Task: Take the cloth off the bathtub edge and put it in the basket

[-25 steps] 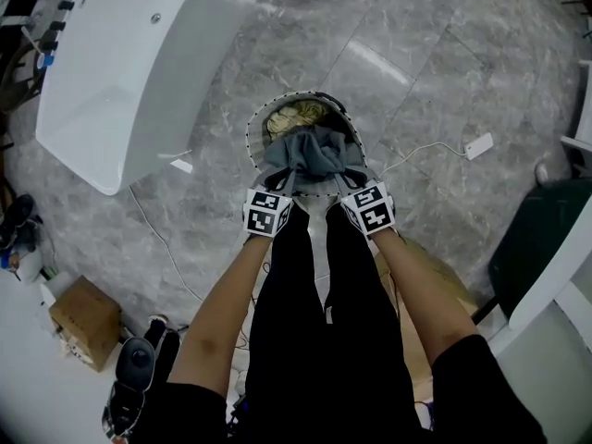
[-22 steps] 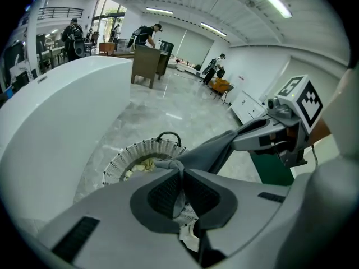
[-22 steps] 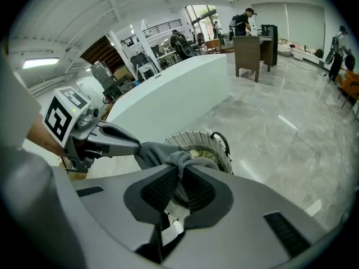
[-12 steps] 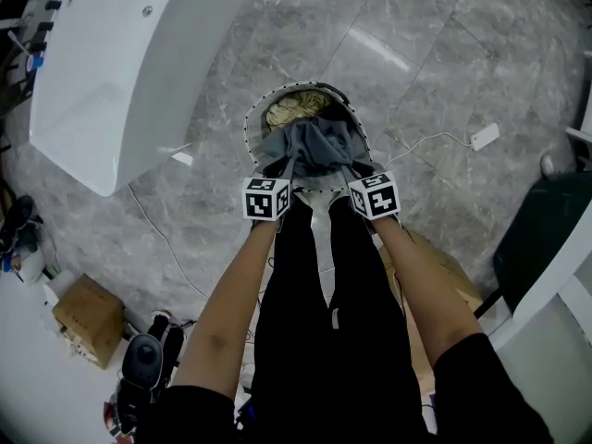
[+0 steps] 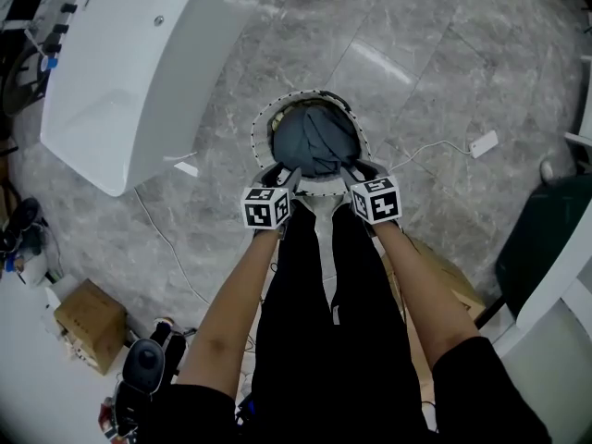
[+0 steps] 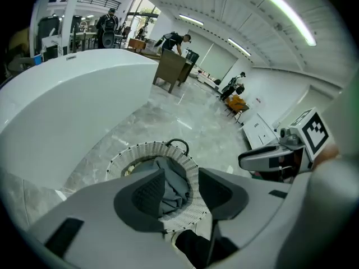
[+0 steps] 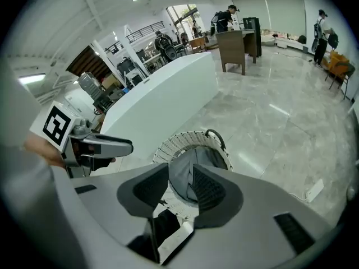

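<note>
The grey cloth (image 5: 314, 141) lies bunched inside the round white woven basket (image 5: 259, 141) on the floor, free of both grippers. My left gripper (image 5: 282, 176) and right gripper (image 5: 356, 174) hang side by side just above the basket's near rim. The jaws of both are opening and nothing is between them. The left gripper view looks past that gripper (image 6: 182, 190) down onto the cloth (image 6: 168, 172) and the basket (image 6: 140, 150). The right gripper (image 7: 180, 189) shows the same cloth (image 7: 185, 164) below. The white bathtub (image 5: 120, 72) stands to the left.
A cardboard box (image 5: 90, 314) and a dark device (image 5: 143, 368) sit on the floor at lower left. A white cable with a plug block (image 5: 481, 143) runs right of the basket. A dark green object (image 5: 546, 239) stands at right. People and a wooden desk (image 7: 238, 43) are far off.
Both grippers let go of the cloth. It dropped from their jaws into the basket and now covers the yellowish contents. The grippers stay near the basket's near rim.
</note>
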Action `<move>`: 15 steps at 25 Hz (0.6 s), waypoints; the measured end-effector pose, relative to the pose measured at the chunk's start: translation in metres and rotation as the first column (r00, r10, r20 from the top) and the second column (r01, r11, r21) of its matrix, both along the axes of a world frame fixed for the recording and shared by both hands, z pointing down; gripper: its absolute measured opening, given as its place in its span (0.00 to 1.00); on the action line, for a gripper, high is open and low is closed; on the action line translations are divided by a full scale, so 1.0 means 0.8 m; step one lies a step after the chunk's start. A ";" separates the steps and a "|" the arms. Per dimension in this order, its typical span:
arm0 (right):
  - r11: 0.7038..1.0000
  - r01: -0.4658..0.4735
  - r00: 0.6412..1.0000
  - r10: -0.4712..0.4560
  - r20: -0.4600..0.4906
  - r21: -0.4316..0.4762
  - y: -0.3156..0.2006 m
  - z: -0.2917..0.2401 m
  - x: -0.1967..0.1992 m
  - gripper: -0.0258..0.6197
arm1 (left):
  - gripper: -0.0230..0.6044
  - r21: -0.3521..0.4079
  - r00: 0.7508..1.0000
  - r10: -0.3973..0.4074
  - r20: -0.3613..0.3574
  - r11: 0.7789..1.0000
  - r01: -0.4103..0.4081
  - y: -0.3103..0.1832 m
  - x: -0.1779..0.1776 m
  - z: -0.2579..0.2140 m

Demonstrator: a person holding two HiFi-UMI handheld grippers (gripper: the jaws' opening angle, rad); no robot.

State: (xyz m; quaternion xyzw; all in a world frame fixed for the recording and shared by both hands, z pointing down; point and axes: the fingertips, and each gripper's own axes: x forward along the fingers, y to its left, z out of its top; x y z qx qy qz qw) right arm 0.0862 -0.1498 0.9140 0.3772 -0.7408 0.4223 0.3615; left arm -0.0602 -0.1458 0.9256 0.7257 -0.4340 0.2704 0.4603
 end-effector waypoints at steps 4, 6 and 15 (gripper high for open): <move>0.998 -0.026 0.999 0.025 0.026 0.060 0.004 -0.034 0.005 0.27 | 0.35 0.082 0.999 -0.049 -0.019 0.995 0.051 -0.005 -0.004 -0.039; 0.991 -0.050 0.998 0.044 0.048 0.121 0.005 -0.063 0.004 0.27 | 0.35 0.127 0.998 -0.046 -0.035 0.991 0.050 -0.004 0.000 -0.067; 0.930 -0.115 0.988 0.072 0.134 0.350 0.000 -0.240 -0.015 0.26 | 0.35 0.253 0.982 -0.095 -0.165 0.958 0.135 0.010 0.010 -0.238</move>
